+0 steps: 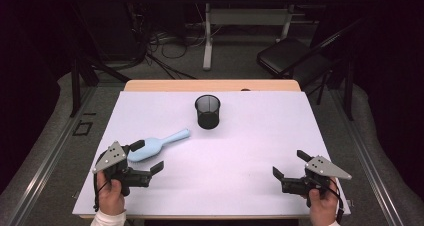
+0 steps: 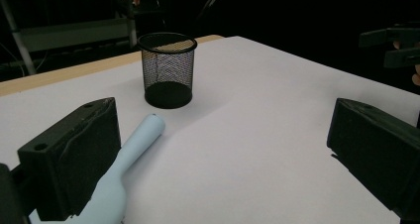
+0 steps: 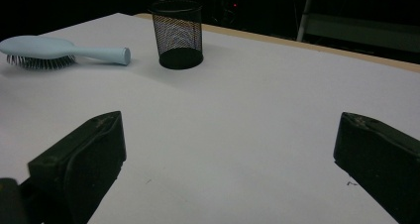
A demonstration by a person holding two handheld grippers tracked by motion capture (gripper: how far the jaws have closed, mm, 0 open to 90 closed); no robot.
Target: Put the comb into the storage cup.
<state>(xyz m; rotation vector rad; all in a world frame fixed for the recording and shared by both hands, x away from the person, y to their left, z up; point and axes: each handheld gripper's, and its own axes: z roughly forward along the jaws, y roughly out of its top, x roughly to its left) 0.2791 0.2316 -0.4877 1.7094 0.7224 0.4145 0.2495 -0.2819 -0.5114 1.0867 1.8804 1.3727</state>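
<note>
A light blue hairbrush (image 1: 152, 146) lies bristles down on the white tabletop (image 1: 250, 136), left of centre, its handle pointing towards a black mesh cup (image 1: 207, 112). My left gripper (image 1: 147, 157) stands open at the brush's head. In the left gripper view the brush (image 2: 133, 154) runs beside the left jaw, which hides part of the head, and the cup (image 2: 167, 70) stands upright beyond it. My right gripper (image 1: 289, 164) stands open near the front right with nothing between its jaws. The right gripper view shows the brush (image 3: 49, 50) and the cup (image 3: 177, 33) far off.
A wooden strip (image 1: 210, 85) edges the table's far side. Beyond it on the floor are a black folding chair (image 1: 292, 56), a desk's white leg (image 1: 207, 41) and loose cables (image 1: 165, 43). The white sheet between the two grippers is bare.
</note>
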